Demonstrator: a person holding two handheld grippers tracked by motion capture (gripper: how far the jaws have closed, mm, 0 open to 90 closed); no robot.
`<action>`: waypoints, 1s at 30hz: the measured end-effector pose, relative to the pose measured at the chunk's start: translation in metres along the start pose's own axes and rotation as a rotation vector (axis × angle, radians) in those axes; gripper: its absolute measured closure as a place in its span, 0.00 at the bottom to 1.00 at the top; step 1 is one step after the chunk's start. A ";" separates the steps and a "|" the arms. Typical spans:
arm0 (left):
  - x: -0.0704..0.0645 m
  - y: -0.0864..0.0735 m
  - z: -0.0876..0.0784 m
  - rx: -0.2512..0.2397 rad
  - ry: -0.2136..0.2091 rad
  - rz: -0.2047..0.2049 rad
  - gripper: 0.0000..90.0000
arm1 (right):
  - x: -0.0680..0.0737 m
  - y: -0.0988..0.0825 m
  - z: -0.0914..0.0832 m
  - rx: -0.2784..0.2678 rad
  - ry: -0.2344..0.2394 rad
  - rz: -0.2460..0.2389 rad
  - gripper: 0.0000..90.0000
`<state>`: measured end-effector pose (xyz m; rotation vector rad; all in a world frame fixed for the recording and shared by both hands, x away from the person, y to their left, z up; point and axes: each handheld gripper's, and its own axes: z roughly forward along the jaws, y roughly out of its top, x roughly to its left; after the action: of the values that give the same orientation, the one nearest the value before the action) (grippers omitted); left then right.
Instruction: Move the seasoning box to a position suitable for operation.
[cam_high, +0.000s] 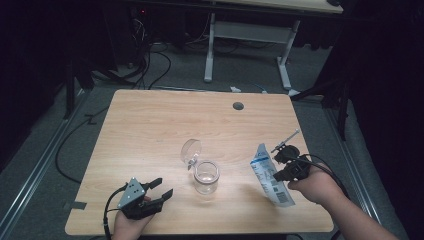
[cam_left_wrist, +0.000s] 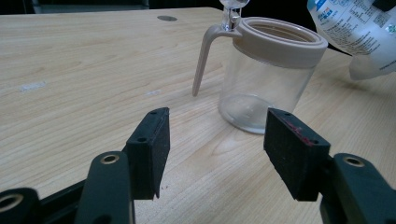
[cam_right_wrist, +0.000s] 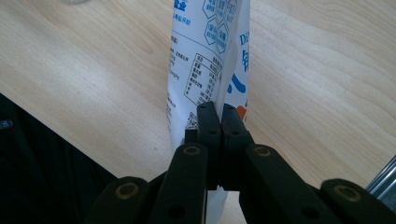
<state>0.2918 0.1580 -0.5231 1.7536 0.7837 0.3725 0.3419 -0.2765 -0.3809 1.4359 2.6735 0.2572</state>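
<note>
With my right gripper (cam_high: 283, 161) clamped on the white pouch (cam_high: 270, 175) just right of the open jar (cam_high: 206, 176), I'd steady that jar with my open left gripper (cam_high: 161, 187) before tipping slowly.

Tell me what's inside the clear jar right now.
The jar looks empty: through its clear wall the bare bottom and the wooden table show. Its lid is flipped open. The beige rim band hides a thin strip just under the mouth.
</note>
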 end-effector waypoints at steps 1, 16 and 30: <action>0.000 0.000 0.000 0.001 0.002 0.003 0.46 | -0.001 0.000 0.000 0.007 0.007 -0.001 1.00; -0.007 0.001 0.001 0.019 0.031 0.062 0.48 | -0.001 0.005 -0.008 0.019 0.009 -0.003 1.00; -0.036 0.003 0.016 0.030 -0.074 0.062 0.42 | 0.012 0.008 -0.017 0.016 -0.005 -0.010 1.00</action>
<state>0.2764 0.1218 -0.5212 1.8128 0.6872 0.3369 0.3385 -0.2638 -0.3628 1.4252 2.6839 0.2311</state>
